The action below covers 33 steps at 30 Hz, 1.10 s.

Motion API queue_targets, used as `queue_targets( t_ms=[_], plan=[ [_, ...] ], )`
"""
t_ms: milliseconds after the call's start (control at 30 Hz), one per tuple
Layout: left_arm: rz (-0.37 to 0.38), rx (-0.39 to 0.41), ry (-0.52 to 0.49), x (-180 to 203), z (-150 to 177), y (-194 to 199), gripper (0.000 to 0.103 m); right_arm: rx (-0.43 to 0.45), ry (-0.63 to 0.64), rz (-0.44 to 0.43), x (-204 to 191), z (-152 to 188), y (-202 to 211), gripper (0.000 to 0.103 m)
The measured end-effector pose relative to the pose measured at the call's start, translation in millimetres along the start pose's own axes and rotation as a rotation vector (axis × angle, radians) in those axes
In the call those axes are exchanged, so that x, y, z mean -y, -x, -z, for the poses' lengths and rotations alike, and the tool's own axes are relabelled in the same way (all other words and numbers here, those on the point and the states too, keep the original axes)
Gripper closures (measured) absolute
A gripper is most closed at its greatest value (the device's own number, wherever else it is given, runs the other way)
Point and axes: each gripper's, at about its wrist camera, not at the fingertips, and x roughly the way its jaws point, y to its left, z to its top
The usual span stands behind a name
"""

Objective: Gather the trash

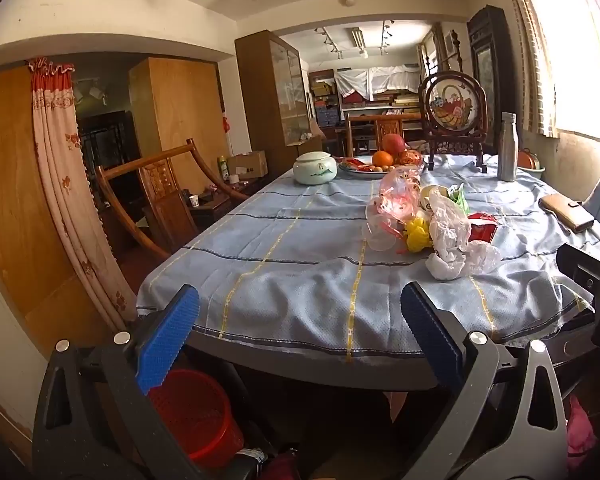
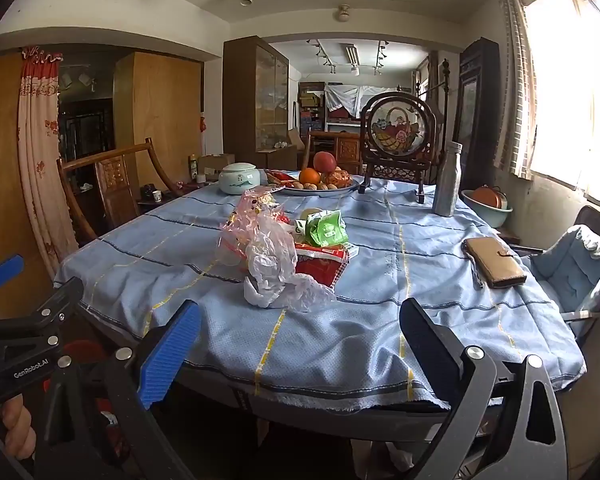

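Observation:
A heap of trash lies mid-table on the blue cloth: a crumpled white plastic bag (image 1: 456, 246) (image 2: 274, 276), a pink-printed clear bag (image 1: 396, 200) (image 2: 252, 216), a yellow wrapper (image 1: 418, 234), a red packet (image 1: 482, 232) (image 2: 320, 266) and a green packet (image 2: 326, 230). A red mesh waste basket (image 1: 196, 412) stands on the floor under the table's near left edge. My left gripper (image 1: 300, 312) is open and empty, short of the table's near edge. My right gripper (image 2: 300, 328) is open and empty, at the near edge, in front of the heap.
The table (image 2: 440, 412) also holds a brown wallet (image 2: 494, 262), a steel bottle (image 2: 447, 179), a fruit plate (image 2: 320, 188), a pale ceramic jar (image 2: 239, 178) and a round framed ornament (image 2: 398, 130). A wooden chair (image 1: 156, 200) stands left, a padded seat (image 2: 576, 268) right.

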Motion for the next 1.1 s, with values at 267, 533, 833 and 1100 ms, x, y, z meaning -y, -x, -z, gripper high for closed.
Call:
queue_targets(
  t_ms=[267, 533, 833, 1100],
  plan=[
    [0.0, 0.0, 0.0, 0.4, 0.2, -0.3, 0.006, 0.0, -0.001, 0.0, 0.6, 0.0, 0.4, 0.005],
    [-0.004, -0.004, 0.0, 2.0, 2.8, -1.7, 0.006, -0.001, 0.001, 0.0, 0.9, 0.9, -0.8, 0.005],
    [-0.004, -0.009, 0.001, 2.5, 5.6, -2.4, 0.006, 0.0, 0.0, 0.0, 2.2, 2.0, -0.4, 0.005],
    [-0.002, -0.01, 0.001, 1.6, 4.7, -2.6, 0.006, -0.003, 0.0, -0.001, 3.2, 2.5, -0.6, 0.005]
  ],
)
